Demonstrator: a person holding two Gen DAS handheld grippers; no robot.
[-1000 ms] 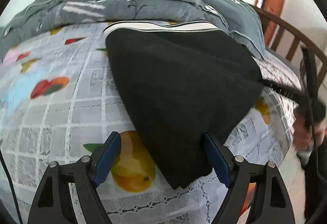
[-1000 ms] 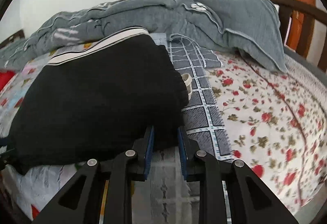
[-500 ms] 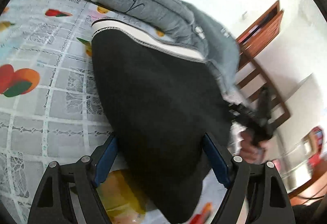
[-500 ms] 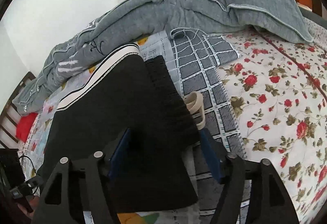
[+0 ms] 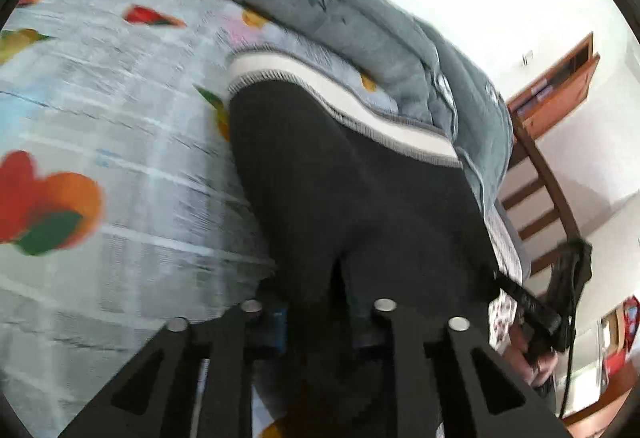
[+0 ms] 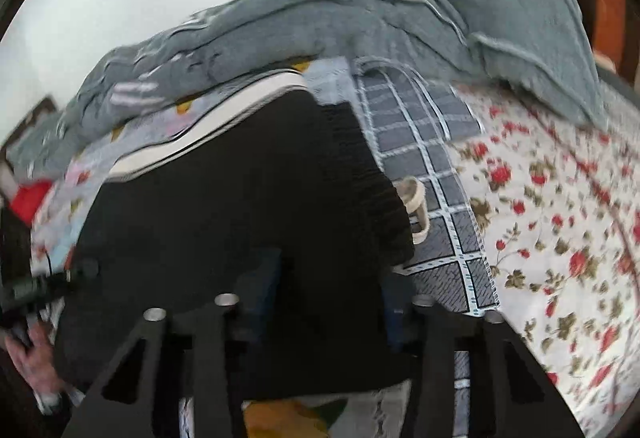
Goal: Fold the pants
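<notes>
The black pants (image 5: 352,190) with a white side stripe (image 5: 340,98) lie folded on the bed. My left gripper (image 5: 320,314) is shut on the pants' near edge, the cloth pinched between its blue pads. In the right wrist view the pants (image 6: 224,222) fill the middle, their ribbed cuff (image 6: 360,174) on the right. My right gripper (image 6: 328,302) stands open, its fingers wide apart over the pants' near edge. The other gripper and hand show at each view's edge (image 5: 536,318).
A grey quilt (image 6: 360,22) is piled along the far side of the bed. A fruit-print sheet (image 5: 100,158), a grey checked cloth (image 6: 424,142) and a red-flower sheet (image 6: 560,198) cover the bed. A beige loop (image 6: 416,206) lies beside the cuff. A wooden footboard (image 5: 548,206) stands at right.
My left gripper has closed on the pants' edge; it was open half a second ago. My right gripper, shut a second ago, has opened and stays open. Both views are blurred by motion.
</notes>
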